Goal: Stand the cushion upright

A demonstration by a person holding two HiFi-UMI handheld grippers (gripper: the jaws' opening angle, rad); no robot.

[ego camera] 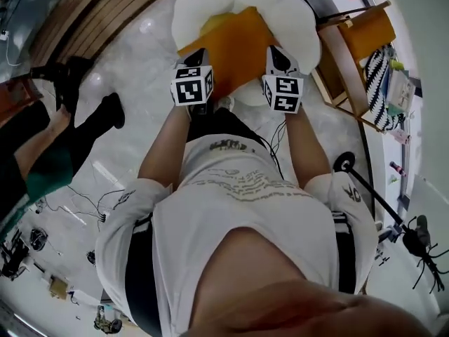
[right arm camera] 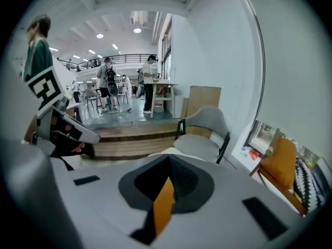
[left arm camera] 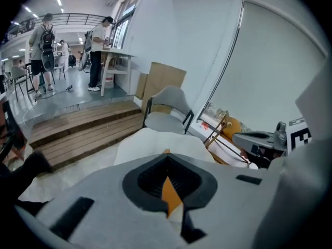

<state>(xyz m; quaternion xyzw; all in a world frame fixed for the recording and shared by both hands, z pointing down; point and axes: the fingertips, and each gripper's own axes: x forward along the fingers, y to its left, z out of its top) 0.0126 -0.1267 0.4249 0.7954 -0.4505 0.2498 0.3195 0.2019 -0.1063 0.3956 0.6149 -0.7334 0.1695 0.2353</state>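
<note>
Grippers: left gripper (ego camera: 198, 56) and right gripper (ego camera: 280, 57) closed, over cushion (ego camera: 235, 44)
Around: wooden chair (ego camera: 359, 37) at 2 o'clock
Hidden: cushion's near edge, behind grippers

The cushion (ego camera: 235, 48) is plain orange and roughly square, with a smooth cover. It lies on the seat of a white chair (ego camera: 298, 20), set askew so one corner points toward the left of the head view. Its near edge is covered. A paler yellow patch adjoins its far left side. Each gripper view shows only a narrow orange strip of it.
</note>
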